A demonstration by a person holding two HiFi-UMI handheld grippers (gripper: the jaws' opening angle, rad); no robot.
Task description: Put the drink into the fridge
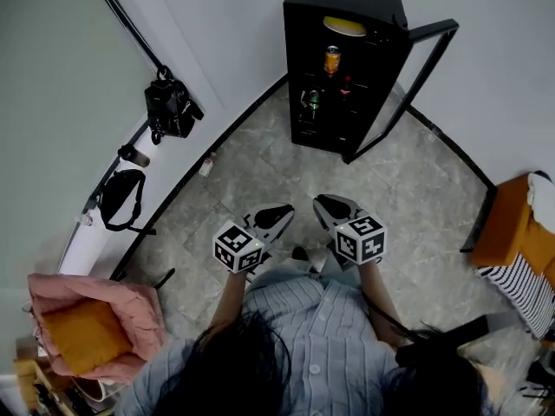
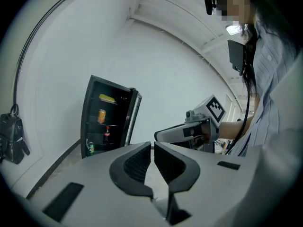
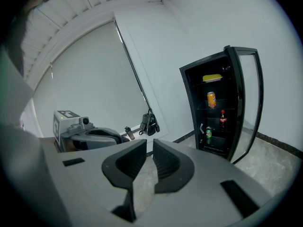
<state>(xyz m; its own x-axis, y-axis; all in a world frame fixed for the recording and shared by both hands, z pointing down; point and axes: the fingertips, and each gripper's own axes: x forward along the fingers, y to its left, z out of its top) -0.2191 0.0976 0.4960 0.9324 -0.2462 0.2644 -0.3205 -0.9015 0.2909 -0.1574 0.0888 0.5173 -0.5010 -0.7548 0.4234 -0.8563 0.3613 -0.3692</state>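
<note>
A black fridge (image 1: 342, 59) stands against the far wall with its glass door (image 1: 414, 81) swung open to the right. On its shelves are an orange can (image 1: 331, 60), a red-capped dark bottle (image 1: 346, 87), a green can (image 1: 312, 102) and a flat yellow item (image 1: 344, 26). My left gripper (image 1: 283, 214) and right gripper (image 1: 324, 204) are side by side over the stone floor, well short of the fridge. Both point toward it, are shut and hold nothing. The left gripper view shows its jaws (image 2: 152, 145) together, and the right gripper view (image 3: 149, 143) shows the same.
A black bag (image 1: 169, 107) and a second bag (image 1: 121, 196) hang on the left wall, with a small bottle (image 1: 206, 165) on the floor below. A pink chair with an orange cushion (image 1: 87, 323) is at near left. An orange seat (image 1: 512, 224) and a striped cloth (image 1: 520, 293) are at right.
</note>
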